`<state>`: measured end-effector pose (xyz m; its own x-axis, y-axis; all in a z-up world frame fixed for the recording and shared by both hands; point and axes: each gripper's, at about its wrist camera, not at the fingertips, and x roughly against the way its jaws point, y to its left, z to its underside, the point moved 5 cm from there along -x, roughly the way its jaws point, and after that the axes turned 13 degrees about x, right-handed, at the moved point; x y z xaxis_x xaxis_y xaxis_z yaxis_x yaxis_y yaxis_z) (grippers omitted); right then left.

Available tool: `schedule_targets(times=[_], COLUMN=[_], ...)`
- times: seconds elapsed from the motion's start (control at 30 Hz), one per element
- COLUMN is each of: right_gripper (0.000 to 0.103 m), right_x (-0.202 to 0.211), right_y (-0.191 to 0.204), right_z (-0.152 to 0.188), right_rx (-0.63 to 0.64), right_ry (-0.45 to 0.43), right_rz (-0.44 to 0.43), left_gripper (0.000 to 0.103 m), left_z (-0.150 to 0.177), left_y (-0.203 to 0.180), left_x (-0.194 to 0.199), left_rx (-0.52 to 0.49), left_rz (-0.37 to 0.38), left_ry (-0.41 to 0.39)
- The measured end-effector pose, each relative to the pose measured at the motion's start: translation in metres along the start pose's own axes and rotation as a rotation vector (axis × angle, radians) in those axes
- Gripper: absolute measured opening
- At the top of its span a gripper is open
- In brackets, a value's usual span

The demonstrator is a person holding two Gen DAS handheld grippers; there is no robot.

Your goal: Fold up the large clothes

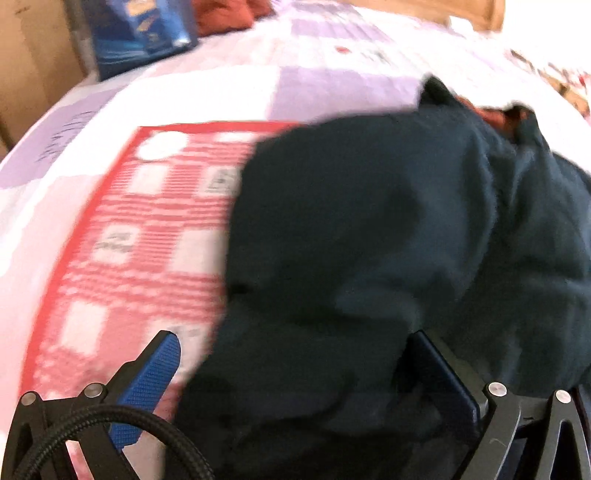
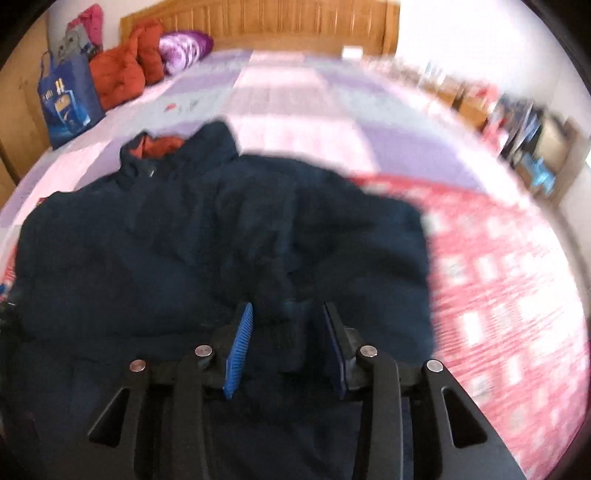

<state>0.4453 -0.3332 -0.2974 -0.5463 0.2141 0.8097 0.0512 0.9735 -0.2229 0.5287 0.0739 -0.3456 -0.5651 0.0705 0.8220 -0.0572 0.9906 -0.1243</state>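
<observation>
A large dark navy jacket (image 1: 388, 240) with an orange lining at the collar lies bunched on the bed; it also shows in the right wrist view (image 2: 221, 236). My left gripper (image 1: 291, 354) is open wide over the jacket's near edge, with cloth lying between its blue pads (image 1: 151, 380). My right gripper (image 2: 288, 314) is partly open with a fold of the navy cloth between its fingers (image 2: 240, 347); I cannot tell whether the pads press on it. Both views are blurred by motion.
The bed has a quilt (image 1: 147, 229) of red, pink and purple patches. A blue bag (image 2: 68, 99), orange cushions (image 2: 122, 70) and a purple bundle (image 2: 184, 48) sit by the wooden headboard (image 2: 277, 22). Cluttered shelves (image 2: 524, 125) stand to the right.
</observation>
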Motion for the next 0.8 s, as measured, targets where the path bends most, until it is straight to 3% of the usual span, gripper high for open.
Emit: schedule_targets(times=[0.1,0.17,0.33,0.43,0.47,0.53,0.63,0.67,0.8], right_gripper=[0.049,0.057,0.058,0.058,0.057,0.057,0.056,0.056,0.056], right_x=[0.026,0.033,0.022,-0.002,-0.017,-0.057,-0.083,-0.087,-0.087], right_y=[-0.002,0.007,0.067,0.103,0.108,0.088,0.021,0.016,0.031], right_z=[-0.007,-0.018,-0.067,-0.085,-0.085,-0.074,-0.047,-0.04,-0.032], right_rx=[0.034,0.048,0.128,0.186,0.217,0.215,0.001,0.003,0.149], right_ry=[-0.093,-0.139,-0.184,-0.144,-0.099,0.039,0.099,0.109,0.08], right_rz=[0.077,0.072,-0.026,-0.092,-0.084,0.002,-0.026,-0.065,-0.002], left_gripper=[0.103,0.102,0.102,0.102,0.103,0.103,0.103,0.103,0.103], left_z=[-0.011,-0.024,-0.058,-0.068,-0.068,-0.067,-0.074,-0.077,-0.085], left_y=[0.023,0.023,-0.05,-0.081,-0.08,-0.068,-0.038,-0.031,0.008], left_x=[0.025,0.03,0.011,-0.027,-0.045,-0.067,-0.071,-0.068,-0.068], left_rx=[0.088,0.139,0.03,-0.019,-0.015,0.032,0.146,0.167,0.247], left_rz=[0.016,0.056,0.163,0.114,0.062,0.042,0.067,0.078,0.007], left_ry=[-0.088,-0.101,-0.066,0.019,0.055,0.112,0.102,0.09,0.063])
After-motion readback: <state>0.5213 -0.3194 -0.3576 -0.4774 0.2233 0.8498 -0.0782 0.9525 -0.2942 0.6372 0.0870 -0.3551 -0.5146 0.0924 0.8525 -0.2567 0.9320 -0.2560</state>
